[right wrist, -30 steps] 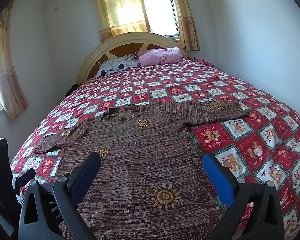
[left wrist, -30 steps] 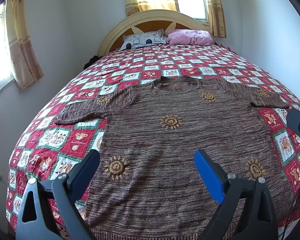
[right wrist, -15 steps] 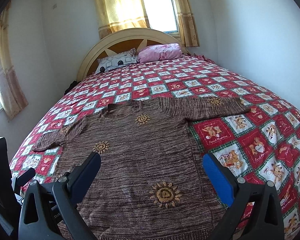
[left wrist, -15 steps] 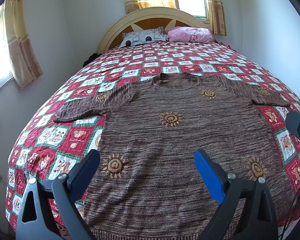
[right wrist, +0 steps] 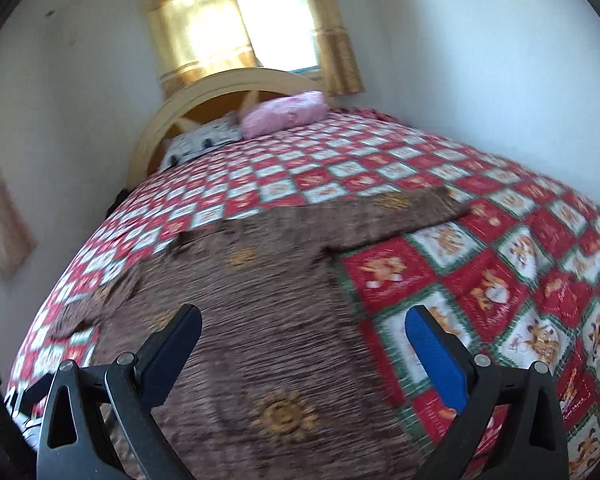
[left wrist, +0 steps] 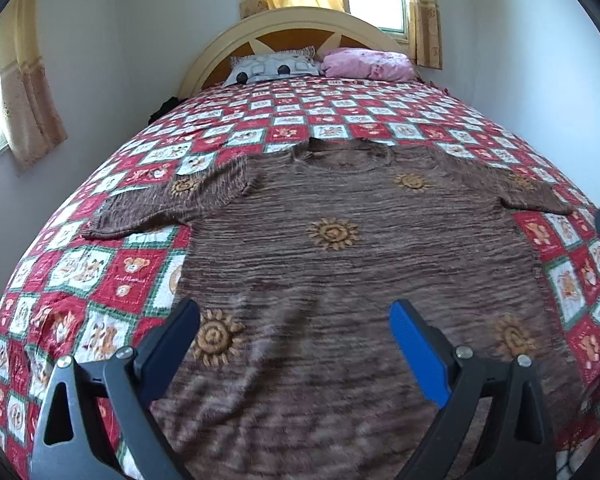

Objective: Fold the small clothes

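A brown knit short-sleeved sweater with orange sun motifs lies flat, face up, on the red-and-white checked bedspread; its collar points to the headboard and both sleeves are spread out. It also shows in the right wrist view, which is blurred. My left gripper is open and empty, low over the sweater's lower left part. My right gripper is open and empty over the sweater's lower right side, near its right edge.
A grey patterned pillow and a pink pillow lie against the curved cream headboard. White walls close in on both sides of the bed. Curtained windows stand behind the headboard and at the left.
Both grippers have moved forward and lower toward the sweater. The right wrist view has tilted and swung to the right, and is motion-blurred. Both stay open.
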A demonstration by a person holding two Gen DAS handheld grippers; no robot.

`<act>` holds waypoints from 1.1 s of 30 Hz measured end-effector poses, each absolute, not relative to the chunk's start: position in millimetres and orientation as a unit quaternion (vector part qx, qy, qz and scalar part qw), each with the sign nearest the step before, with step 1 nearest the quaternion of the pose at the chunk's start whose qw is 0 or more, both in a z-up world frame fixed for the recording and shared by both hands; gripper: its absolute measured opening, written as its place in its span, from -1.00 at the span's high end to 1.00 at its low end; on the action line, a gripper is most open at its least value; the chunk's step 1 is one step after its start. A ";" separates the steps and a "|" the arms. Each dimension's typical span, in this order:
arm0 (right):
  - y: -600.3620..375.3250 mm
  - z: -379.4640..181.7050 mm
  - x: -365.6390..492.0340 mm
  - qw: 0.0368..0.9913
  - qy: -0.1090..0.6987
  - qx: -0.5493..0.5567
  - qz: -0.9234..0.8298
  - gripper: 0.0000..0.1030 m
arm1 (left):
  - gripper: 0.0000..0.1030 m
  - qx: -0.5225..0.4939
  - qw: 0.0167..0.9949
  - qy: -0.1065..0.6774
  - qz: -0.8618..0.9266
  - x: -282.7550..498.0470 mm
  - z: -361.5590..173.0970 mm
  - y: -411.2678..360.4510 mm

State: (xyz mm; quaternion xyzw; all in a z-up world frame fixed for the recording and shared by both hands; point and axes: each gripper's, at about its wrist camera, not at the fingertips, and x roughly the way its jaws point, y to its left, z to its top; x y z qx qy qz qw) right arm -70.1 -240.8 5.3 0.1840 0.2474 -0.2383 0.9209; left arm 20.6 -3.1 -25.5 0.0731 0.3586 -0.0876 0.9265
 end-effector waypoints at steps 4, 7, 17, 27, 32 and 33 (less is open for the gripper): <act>-309.4 3.2 -71.7 0.899 0.240 0.245 -0.271 -0.97 | -0.91 0.057 0.925 0.370 -0.067 57.1 -35.5 12.8; -370.7 11.0 -77.4 0.884 0.204 0.290 -0.306 -0.95 | -0.91 0.046 0.926 0.372 -0.048 83.6 -39.0 23.2; -517.0 -6.3 17.1 0.860 0.287 0.246 -0.343 -0.23 | -0.91 0.024 0.922 0.385 -0.013 147.6 -74.8 34.3; -545.4 -61.2 78.1 0.831 0.368 0.223 -0.352 -0.11 | -0.99 0.013 0.904 0.427 -0.022 154.0 -94.5 33.8; -542.3 -64.4 82.1 0.835 0.389 0.181 -0.345 0.49 | -1.00 0.007 0.903 0.429 -0.025 156.8 -95.7 35.9; -543.4 -63.2 81.8 0.837 0.390 0.189 -0.334 0.68 | -1.00 0.007 0.903 0.429 -0.025 157.7 -95.8 35.8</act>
